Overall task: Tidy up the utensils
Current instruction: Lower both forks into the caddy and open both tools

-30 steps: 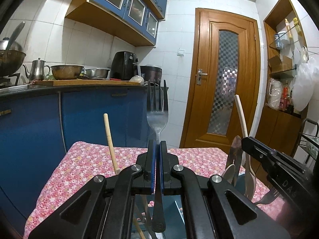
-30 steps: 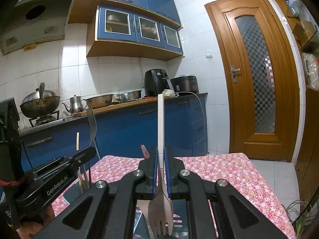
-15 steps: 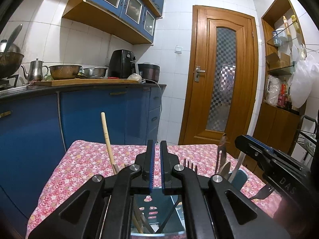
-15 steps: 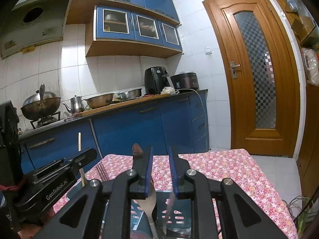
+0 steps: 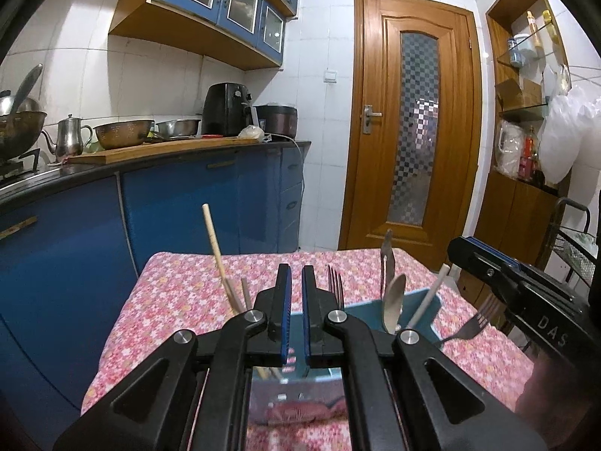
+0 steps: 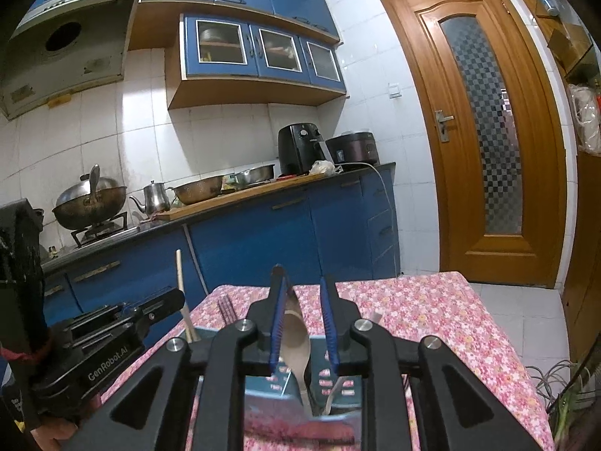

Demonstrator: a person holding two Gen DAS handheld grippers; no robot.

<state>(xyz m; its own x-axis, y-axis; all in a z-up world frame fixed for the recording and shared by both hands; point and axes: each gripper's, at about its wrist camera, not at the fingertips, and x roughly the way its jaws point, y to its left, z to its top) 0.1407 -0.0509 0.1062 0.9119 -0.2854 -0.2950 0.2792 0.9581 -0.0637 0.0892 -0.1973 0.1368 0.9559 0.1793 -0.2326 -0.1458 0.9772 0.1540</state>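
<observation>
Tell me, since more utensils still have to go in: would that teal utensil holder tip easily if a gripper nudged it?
Probably somewhat. The teal utensil holder looks like thin perforated plastic, so likely light. Its tall contents, the wooden stick and spoon, lean outward above the rim, raising its balance. The floral tablecloth may grip its base, favouring tipping over sliding.

utensils (image 5: 392, 302) in caddy (image 5: 428, 300), on table (image 5: 180, 293)

Blue, pink and wood tones in a tiled kitchen

The counter (image 5: 180, 300) wears a pink cloth dotted with small flowers; the utensil holder (image 5: 432, 302) is teal. Both grippers are black with blue pads on the fingers (image 6: 276, 323). Cabinets (image 5: 180, 203) are deep blue, the door (image 5: 413, 112) orange-brown with checkered glass, wall tiles white.
</observation>
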